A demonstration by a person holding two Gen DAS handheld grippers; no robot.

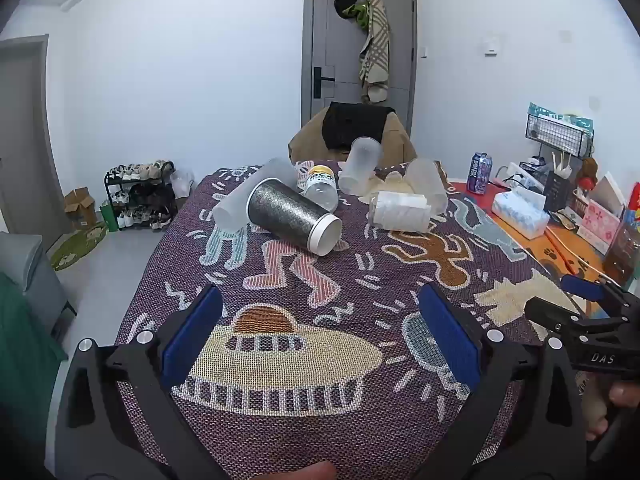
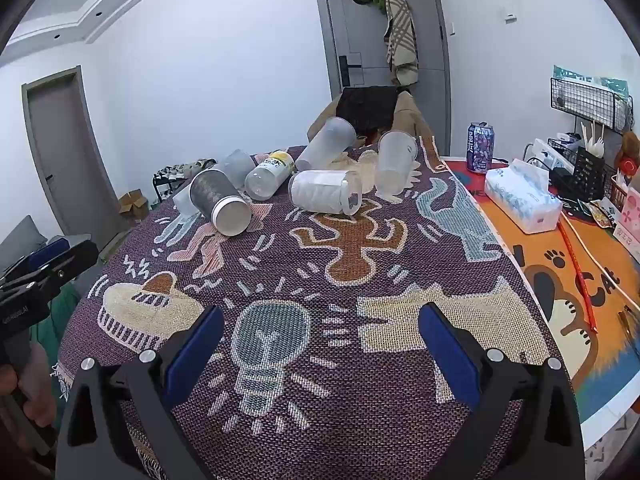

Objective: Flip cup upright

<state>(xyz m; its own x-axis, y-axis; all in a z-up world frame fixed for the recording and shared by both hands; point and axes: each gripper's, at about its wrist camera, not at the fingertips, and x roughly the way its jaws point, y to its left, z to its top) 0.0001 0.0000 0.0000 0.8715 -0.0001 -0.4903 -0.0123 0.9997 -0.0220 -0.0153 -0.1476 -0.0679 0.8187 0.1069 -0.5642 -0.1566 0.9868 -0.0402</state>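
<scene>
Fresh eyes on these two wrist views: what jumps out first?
A jumble of tipped-over cups at the far end of the patterned cloth: the dark glittery cup lies on its side at the left, a clear ribbed cup at the middle. Both grippers, left gripper and right gripper, hover open and empty nearby. An orange cat mat lies right.

Seven containers lie in the upper middle of both views:
- One dark patterned cup with a white rim.
- Four frosted cups: one behind the dark cup, one propped at the far edge, one right of it, one wide on its side.
- One clear bottle with a yellow cap.

At upper right: one drink can and one tissue box.
</scene>
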